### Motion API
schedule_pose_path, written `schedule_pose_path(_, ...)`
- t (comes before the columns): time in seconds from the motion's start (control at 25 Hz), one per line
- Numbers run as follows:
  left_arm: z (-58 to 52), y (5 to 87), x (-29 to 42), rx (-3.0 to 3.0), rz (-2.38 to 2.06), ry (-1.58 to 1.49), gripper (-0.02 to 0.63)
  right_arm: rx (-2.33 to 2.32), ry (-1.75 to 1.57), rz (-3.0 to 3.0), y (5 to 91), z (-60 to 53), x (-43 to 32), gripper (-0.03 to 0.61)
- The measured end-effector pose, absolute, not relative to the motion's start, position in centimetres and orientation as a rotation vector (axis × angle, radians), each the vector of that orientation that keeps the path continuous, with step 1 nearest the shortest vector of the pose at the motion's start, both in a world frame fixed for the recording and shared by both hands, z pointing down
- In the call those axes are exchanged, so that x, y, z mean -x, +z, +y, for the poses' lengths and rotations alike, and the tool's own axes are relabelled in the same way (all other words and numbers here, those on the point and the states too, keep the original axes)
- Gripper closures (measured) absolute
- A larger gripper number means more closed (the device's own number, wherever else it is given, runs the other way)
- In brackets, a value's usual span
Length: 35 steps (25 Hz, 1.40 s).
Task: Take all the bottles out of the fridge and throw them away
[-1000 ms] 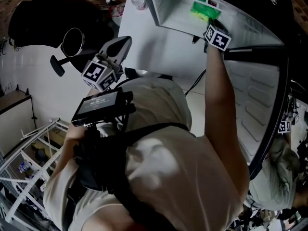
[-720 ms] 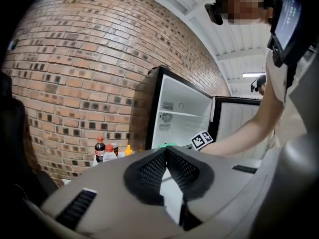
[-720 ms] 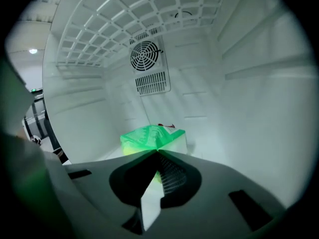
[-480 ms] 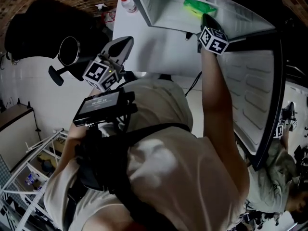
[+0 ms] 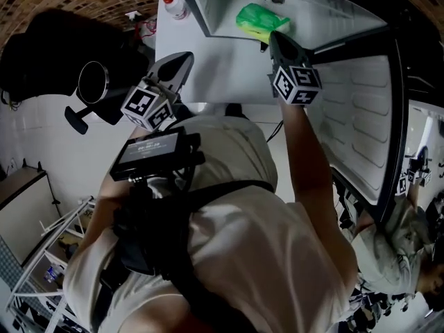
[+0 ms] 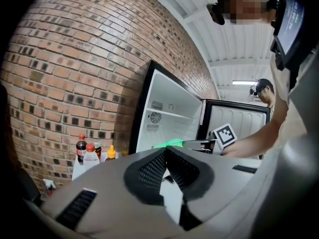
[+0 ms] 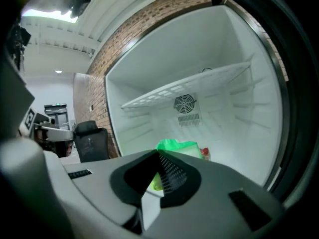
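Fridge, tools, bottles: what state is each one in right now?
Fridge: door wide open.
Green item: inside the fridge, at the right tool's tip; can't tell if it is gripped.
Right tool: shut, reaching into the fridge.
Left tool: shut, nothing in it, held back from the fridge.
Bottles: upright and capped, standing outside beside the fridge.

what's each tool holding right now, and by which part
The right tool pinches the green bottle by its near edge. The left tool holds nothing.
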<state>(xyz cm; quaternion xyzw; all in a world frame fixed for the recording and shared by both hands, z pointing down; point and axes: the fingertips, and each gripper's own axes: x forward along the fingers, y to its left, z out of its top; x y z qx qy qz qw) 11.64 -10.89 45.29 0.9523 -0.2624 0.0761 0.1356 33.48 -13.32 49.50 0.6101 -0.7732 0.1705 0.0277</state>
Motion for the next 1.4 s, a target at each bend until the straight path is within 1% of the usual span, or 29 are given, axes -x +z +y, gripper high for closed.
schedule_pose_path(0.24, -11.1, 45.4, -9.2, -2.735, -0.785, 0.194, 0.611, -1.702, 0.547, -2.460, 49.3, -9.7, -26.3, 0.578)
schedule_pose_path(0.44, -11.5, 45.2, -4.7, -2.695, -0.882, 0.163, 0.612, -1.508, 0.516, -2.555, 48.7, -10.1, -19.5, 0.578)
schedule_pose_path(0.76, -12.3, 45.3, 6.6, -2.589, -1.133, 0.110, 0.612, -1.199, 0.450, -2.688, 47.5, -14.1, -6.6, 0.578)
schedule_pose_path(1.08, -12.6, 46.7, 19.3, -2.442, -1.375, 0.044, 0.612, -0.864, 0.411, -2.765, 48.3, -17.8, 8.7, 0.578)
schedule_pose_path(1.4, -12.1, 47.2, 29.2, -2.340, -1.514, 0.010, 0.612, -0.618, 0.419, -2.769, 50.4, -19.3, 21.0, 0.578)
